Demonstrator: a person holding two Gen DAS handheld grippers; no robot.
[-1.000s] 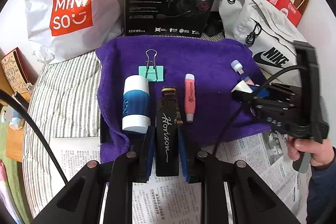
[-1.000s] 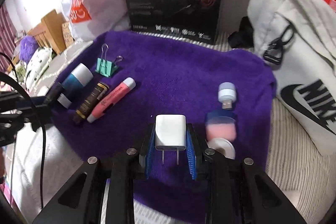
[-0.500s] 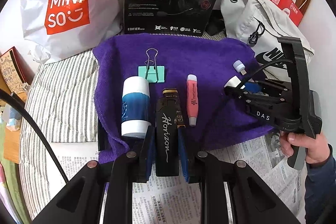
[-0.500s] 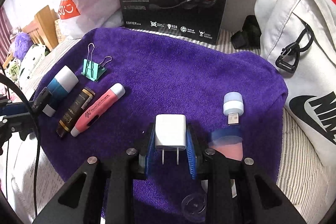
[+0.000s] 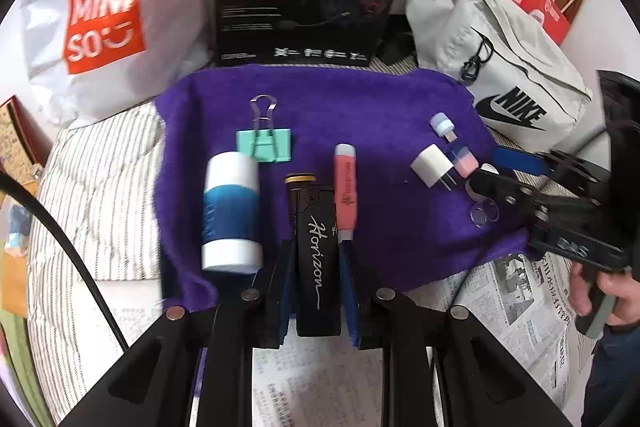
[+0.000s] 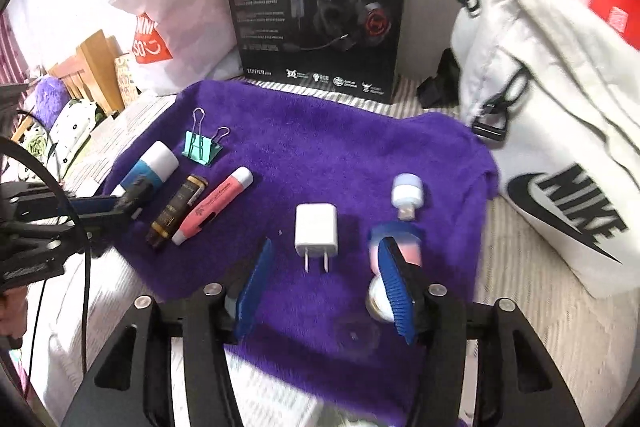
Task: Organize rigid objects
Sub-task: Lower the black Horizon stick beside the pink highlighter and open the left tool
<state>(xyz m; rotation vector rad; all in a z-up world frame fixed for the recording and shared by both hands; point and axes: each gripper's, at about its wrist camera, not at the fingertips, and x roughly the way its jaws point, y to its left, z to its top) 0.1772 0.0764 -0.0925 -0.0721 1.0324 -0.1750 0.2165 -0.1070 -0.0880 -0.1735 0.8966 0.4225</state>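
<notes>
**Charger set down, black tube clamped**

The right gripper (image 6: 324, 291) stood spread wide, its blue pads clear on either side of the white charger (image 6: 316, 231), which lay flat on the purple towel (image 6: 320, 155) with its prongs toward the camera — released, by the look of it, beside the small USB light (image 6: 407, 195) and the pink-and-blue cap (image 6: 400, 241) so the little electrical pieces sat together.

The left gripper (image 5: 316, 291) was clenched on the black Horizon tube (image 5: 316, 259), whose far end rested on the towel between the blue-and-white bottle (image 5: 231, 211) and the pink pen (image 5: 346, 187). These long items lay roughly parallel — a row, with the green binder clip (image 5: 263, 145) just beyond it.
</notes>
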